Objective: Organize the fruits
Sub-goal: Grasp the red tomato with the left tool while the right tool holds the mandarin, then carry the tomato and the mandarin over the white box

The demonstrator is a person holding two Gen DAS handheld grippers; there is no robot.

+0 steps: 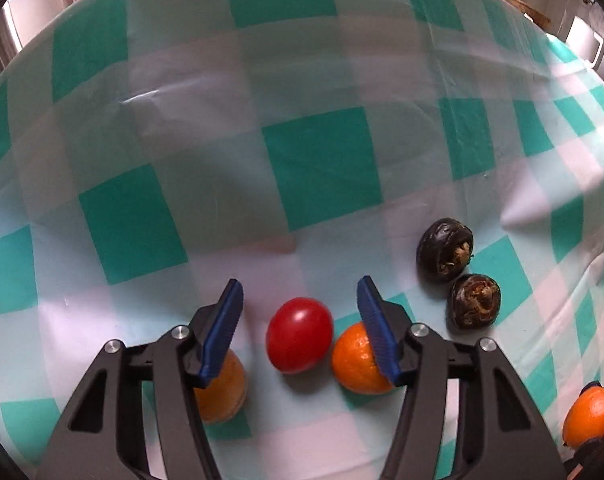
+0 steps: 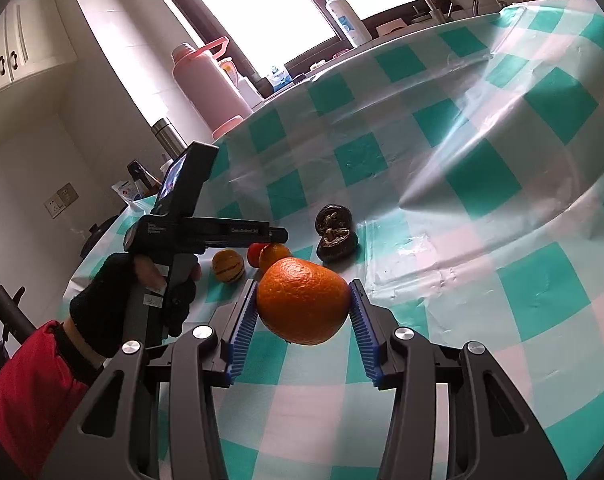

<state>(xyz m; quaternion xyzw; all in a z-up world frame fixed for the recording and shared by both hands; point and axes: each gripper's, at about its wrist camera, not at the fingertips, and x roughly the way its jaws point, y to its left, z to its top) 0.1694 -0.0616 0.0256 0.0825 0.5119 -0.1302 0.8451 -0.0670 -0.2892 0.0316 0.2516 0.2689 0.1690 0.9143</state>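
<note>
Jaws of the right gripper (image 2: pixel 303 306) pinch a dimpled orange (image 2: pixel 302 306); left gripper (image 1: pixel 300 326) spread around a glossy red tomato (image 1: pixel 299 334).

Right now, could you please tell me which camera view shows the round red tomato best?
The left wrist view: the round red tomato lies unobstructed, close up, on the checked cloth. The right wrist view shows only a red sliver, far off and mostly hidden behind the small orange.

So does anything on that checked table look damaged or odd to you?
Yes: the two dark fruits lying side by side on the checked tablecloth look shrivelled and split, with brownish insides showing. The red tomato and the oranges beside them look sound, as does the orange gripped by the right gripper.
</note>
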